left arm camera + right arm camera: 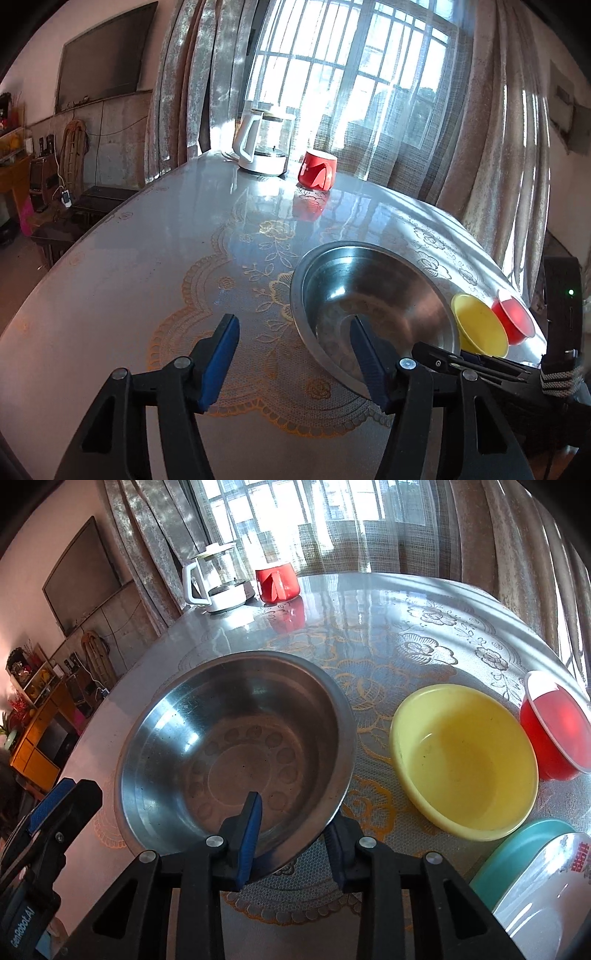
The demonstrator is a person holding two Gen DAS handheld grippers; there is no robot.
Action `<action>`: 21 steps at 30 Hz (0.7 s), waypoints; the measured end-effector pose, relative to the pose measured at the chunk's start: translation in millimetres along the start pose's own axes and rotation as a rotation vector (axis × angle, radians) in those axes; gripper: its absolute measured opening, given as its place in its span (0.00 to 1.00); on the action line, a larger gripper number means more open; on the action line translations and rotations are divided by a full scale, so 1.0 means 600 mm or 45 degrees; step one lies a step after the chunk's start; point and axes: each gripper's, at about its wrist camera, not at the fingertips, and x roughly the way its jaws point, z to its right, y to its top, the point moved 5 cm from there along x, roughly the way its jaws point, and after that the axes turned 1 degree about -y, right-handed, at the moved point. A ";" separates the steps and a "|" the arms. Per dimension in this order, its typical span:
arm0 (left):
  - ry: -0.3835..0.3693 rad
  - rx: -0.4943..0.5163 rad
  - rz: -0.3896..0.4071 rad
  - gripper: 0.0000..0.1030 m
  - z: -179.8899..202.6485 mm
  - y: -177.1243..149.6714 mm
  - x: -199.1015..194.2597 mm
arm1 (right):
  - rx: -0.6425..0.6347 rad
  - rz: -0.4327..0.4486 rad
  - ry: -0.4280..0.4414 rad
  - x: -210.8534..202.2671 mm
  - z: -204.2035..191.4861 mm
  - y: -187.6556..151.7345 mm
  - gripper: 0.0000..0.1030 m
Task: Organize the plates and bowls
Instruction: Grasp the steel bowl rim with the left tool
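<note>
A wide steel bowl (236, 746) sits left of centre on the lace-covered table (129, 277). My right gripper (293, 827) is shut on its near rim, with one blue pad inside the bowl and the other outside, under the lip. In the left wrist view the steel bowl (369, 295) looks tipped towards that camera. My left gripper (293, 319) stands open just left of the bowl, nothing pressed between its pads. A yellow bowl (461, 760) and a red bowl (554, 727) stand to the right. A teal plate (517, 853) lies under a white dish (546, 886) at the near right.
A white and glass kettle (262, 147) and a red mug (317, 170) stand at the far edge by the curtained window. The round table's left edge drops towards a dark low bench (92, 206).
</note>
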 end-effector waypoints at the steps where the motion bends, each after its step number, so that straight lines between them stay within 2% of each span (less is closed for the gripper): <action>1: -0.014 -0.001 -0.021 0.61 -0.002 0.002 0.008 | -0.005 -0.001 -0.005 0.001 0.000 0.000 0.32; 3: -0.027 0.021 -0.044 0.61 0.003 0.005 0.027 | -0.014 -0.005 -0.012 0.004 -0.001 0.000 0.32; 5: -0.050 0.040 -0.069 0.56 0.011 0.001 0.045 | -0.024 -0.006 -0.018 0.007 -0.003 0.000 0.32; 6: -0.078 0.051 -0.090 0.48 0.017 -0.003 0.054 | -0.031 -0.004 -0.020 0.007 -0.003 0.000 0.32; 7: -0.091 0.064 -0.114 0.36 0.024 -0.008 0.060 | -0.036 -0.003 -0.020 0.007 -0.003 0.000 0.32; 11: -0.060 0.095 -0.094 0.35 0.030 -0.025 0.046 | -0.046 -0.004 -0.014 0.005 -0.002 -0.003 0.32; 21: 0.054 0.099 -0.082 0.35 0.006 -0.075 -0.032 | -0.098 -0.003 0.084 -0.039 -0.032 -0.044 0.32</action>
